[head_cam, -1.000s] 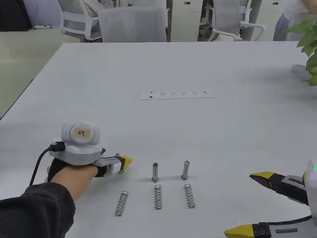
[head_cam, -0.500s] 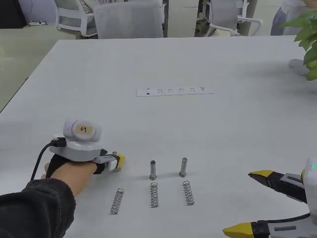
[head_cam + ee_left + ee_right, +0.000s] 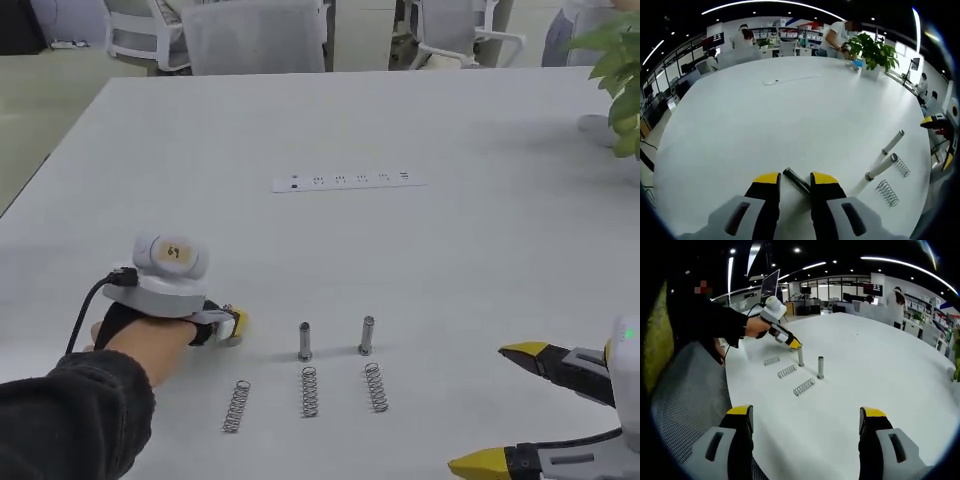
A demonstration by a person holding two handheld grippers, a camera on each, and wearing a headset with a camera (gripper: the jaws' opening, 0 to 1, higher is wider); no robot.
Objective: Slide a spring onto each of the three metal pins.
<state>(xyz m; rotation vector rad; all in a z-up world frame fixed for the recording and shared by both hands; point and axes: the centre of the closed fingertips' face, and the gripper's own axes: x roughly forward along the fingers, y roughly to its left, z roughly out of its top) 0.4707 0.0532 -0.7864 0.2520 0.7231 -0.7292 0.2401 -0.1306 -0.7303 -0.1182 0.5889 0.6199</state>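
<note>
The left gripper sits low on the white table, a hand behind it. Its yellow-tipped jaws are drawn close on either side of a dark pin that slants between them (whether they actually pinch it I cannot tell). Just to the right of that gripper, 2 more pins stand upright and bare: the middle pin and the right pin. Nearer the person, 3 springs lie flat in a row, apart from the pins. They are the left spring, the middle spring in front of the middle pin, and the right spring in front of the right pin. The right gripper is held well off to the right, its jaws spread wide around nothing. A power strip lies farther back on the table, and a plant stands at the far right edge.
</note>
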